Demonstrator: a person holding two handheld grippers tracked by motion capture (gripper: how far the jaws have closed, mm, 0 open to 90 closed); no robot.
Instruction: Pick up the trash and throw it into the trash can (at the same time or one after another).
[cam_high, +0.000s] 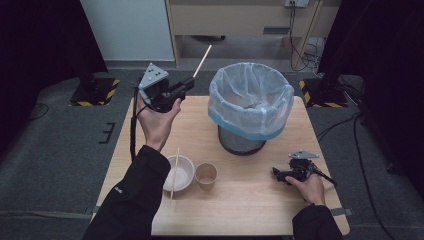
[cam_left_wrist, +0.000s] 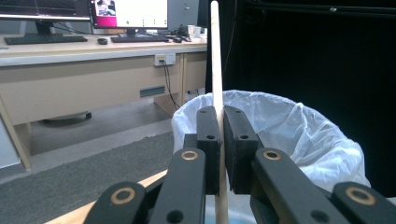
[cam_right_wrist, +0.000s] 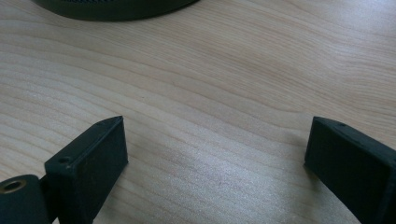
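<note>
Your left tool (cam_high: 187, 85) is lifted up above the far left part of the table (cam_high: 260, 195). Its two jaws are squeezed tight on a thin wooden stick (cam_high: 202, 61). The stick pokes out past the jaws and points up toward 1 o'clock in the high view. In the left gripper view the stick (cam_left_wrist: 215, 60) stands straight up between the jaws, and the bin (cam_left_wrist: 289, 130) with its white bag sits right behind it.

From the left tool, the bin (cam_high: 250, 107) is at 3 o'clock, near it but not touching.

Your right tool (cam_high: 278, 174) lies low at the near right part of the table, at about 5 o'clock from the bin. Its jaws stand wide apart with only bare wood between them (cam_right_wrist: 215, 154).

Near you sit a white bowl (cam_high: 181, 172) with a second stick (cam_high: 174, 172) lying across it, and a paper cup (cam_high: 206, 175) just beside the bowl at 3 o'clock.
</note>
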